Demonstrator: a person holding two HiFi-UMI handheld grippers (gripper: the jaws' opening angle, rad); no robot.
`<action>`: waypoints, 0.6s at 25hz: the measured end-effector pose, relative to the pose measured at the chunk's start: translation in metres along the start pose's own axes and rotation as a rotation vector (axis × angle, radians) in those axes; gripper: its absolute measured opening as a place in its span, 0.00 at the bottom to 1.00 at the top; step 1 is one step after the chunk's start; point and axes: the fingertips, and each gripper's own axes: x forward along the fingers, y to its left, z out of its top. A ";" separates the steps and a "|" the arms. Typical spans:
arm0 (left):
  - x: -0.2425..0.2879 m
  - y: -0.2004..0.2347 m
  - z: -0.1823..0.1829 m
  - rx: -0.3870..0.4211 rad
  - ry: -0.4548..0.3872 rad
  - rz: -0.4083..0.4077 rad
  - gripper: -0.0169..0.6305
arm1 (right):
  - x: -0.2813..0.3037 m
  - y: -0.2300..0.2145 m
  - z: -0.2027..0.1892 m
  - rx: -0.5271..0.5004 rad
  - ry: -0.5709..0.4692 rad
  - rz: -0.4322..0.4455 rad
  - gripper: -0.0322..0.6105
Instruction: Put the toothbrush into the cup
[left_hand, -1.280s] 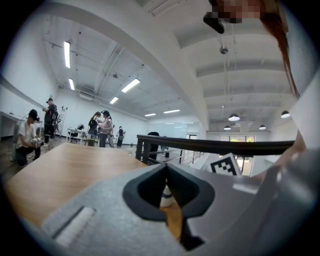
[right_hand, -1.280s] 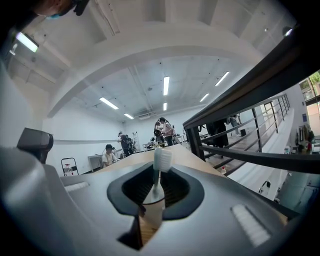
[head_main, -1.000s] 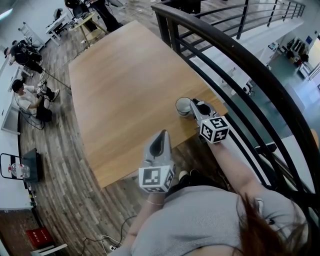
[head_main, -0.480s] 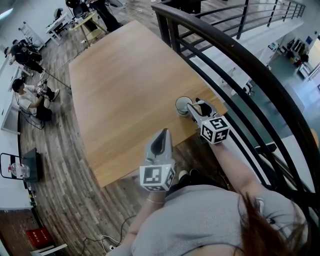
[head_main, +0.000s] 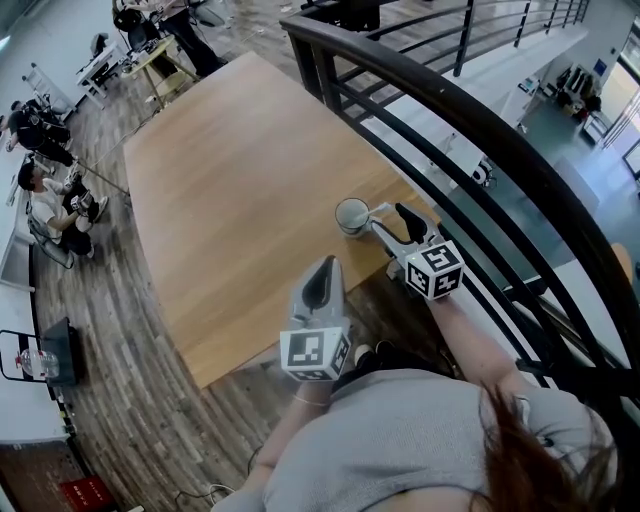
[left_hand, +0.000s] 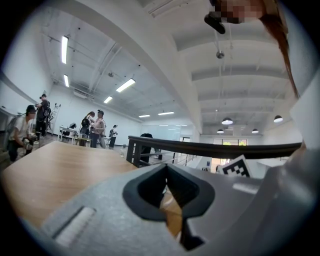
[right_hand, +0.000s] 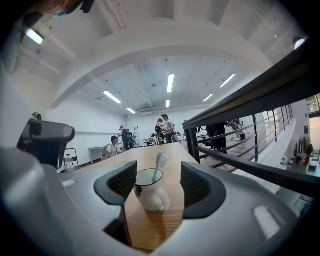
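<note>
Inside one cup (right_hand: 148, 196) leans one toothbrush (right_hand: 158, 166) (head up).

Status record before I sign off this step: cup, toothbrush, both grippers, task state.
cup: white mug, upright on the wooden table, near its railing-side edge
toothbrush: standing in the cup, head up, leaning on the rim
right gripper: open, jaws have just been opening, pads on nothing; the cup stands just ahead, untouched
left gripper: shut, empty, nearer the person and apart from the cup
task state: toothbrush appears placed and released
</note>
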 end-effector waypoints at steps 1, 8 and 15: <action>0.003 -0.003 0.000 0.001 -0.001 -0.009 0.03 | -0.006 -0.002 0.005 -0.002 -0.010 -0.008 0.47; 0.019 -0.017 0.006 0.005 -0.020 -0.053 0.03 | -0.050 0.014 0.059 -0.064 -0.117 -0.041 0.32; 0.029 -0.021 0.009 0.005 -0.035 -0.061 0.03 | -0.070 0.046 0.093 -0.088 -0.221 0.006 0.04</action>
